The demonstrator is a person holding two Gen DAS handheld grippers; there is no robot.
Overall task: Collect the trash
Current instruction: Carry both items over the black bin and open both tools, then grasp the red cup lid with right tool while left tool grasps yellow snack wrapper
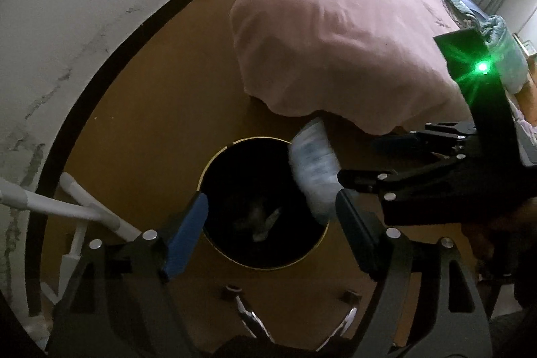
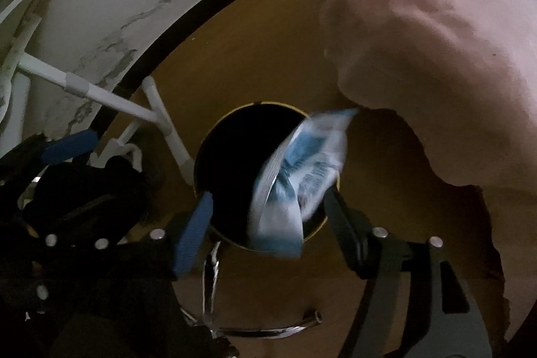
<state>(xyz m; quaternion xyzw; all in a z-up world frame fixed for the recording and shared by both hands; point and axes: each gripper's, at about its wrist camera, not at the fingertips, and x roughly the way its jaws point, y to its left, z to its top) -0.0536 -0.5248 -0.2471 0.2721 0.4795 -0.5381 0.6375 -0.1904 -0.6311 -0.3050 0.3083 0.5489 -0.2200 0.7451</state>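
Observation:
A black round trash bin (image 1: 235, 176) with a gold rim stands on the brown floor; it also shows in the right wrist view (image 2: 231, 163). Some crumpled trash lies at its bottom (image 1: 265, 220). A blue-and-white plastic wrapper (image 2: 298, 176) is blurred, loose in the air over the bin's right rim, between the right gripper's fingers but not gripped; it also shows in the left wrist view (image 1: 313, 170). My right gripper (image 2: 268, 217) is open above the bin. My left gripper (image 1: 272, 223) is open and empty above the bin.
A pink duvet (image 1: 335, 32) hangs off the bed right of the bin. A white rack's legs (image 2: 110, 99) stand left of the bin by the stained white wall (image 1: 67, 22). The right gripper's body with a green light (image 1: 483, 67) is at the right of the left wrist view.

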